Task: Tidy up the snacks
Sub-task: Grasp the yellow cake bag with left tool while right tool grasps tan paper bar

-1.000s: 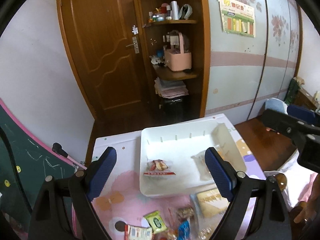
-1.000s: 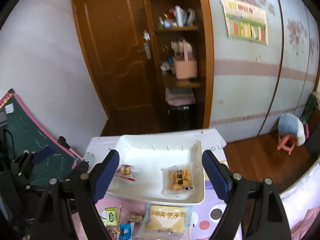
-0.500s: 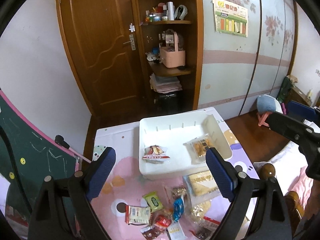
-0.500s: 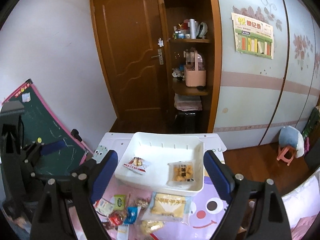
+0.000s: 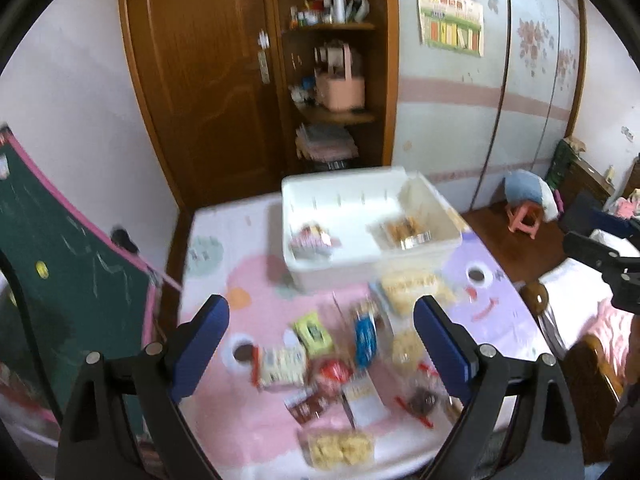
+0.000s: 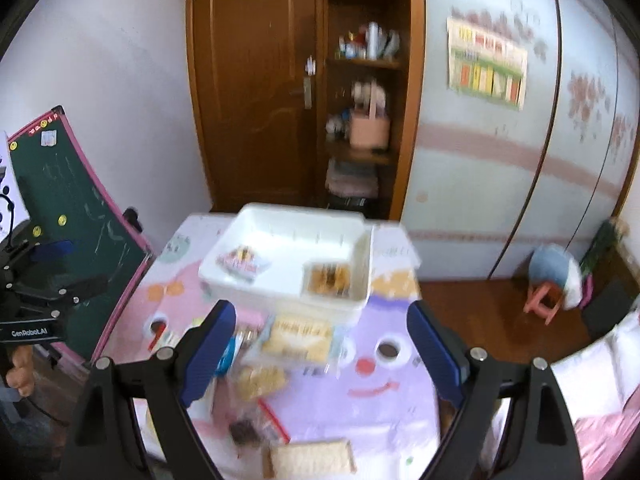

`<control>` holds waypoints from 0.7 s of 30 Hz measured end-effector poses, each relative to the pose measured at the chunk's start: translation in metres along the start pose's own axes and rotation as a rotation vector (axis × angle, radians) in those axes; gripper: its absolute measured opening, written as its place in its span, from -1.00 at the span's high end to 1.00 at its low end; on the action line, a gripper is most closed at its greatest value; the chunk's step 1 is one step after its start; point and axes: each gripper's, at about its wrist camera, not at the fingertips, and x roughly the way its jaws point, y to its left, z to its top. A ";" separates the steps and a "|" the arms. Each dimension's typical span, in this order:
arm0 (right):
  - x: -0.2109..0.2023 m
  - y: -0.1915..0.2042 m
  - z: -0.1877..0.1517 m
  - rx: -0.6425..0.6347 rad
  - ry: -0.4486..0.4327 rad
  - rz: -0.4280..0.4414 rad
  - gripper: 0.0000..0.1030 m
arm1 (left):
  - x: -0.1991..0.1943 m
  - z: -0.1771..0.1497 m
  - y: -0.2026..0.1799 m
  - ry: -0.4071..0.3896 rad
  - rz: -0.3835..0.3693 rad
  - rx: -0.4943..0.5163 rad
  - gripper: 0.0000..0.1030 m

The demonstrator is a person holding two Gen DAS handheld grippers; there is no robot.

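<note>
Because both views are blurred, the left gripper (image 5: 320,344) and right gripper (image 6: 318,344), both released and empty above the worktop (image 5: 248,420), could misjudge the heaped snack packets (image 5: 340,364) below the white bin (image 5: 332,276) at frame centre, pinching two together.

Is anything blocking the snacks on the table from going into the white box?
Nothing visible does. The white box is open on top and holds only two packets, with bare floor between them. The loose snacks lie on the table just in front of it. The left gripper and right gripper are open and empty.
</note>
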 end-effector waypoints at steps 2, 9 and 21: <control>0.013 -0.002 -0.022 0.016 0.051 -0.005 -0.71 | 0.015 -0.021 0.002 0.045 -0.025 -0.027 -0.81; 0.064 0.000 -0.091 0.028 0.226 -0.053 -0.71 | 0.073 -0.089 -0.005 0.213 -0.012 -0.018 -0.81; 0.135 -0.028 -0.182 0.126 0.541 -0.010 -0.74 | 0.143 -0.173 -0.001 0.512 -0.101 -0.093 -0.80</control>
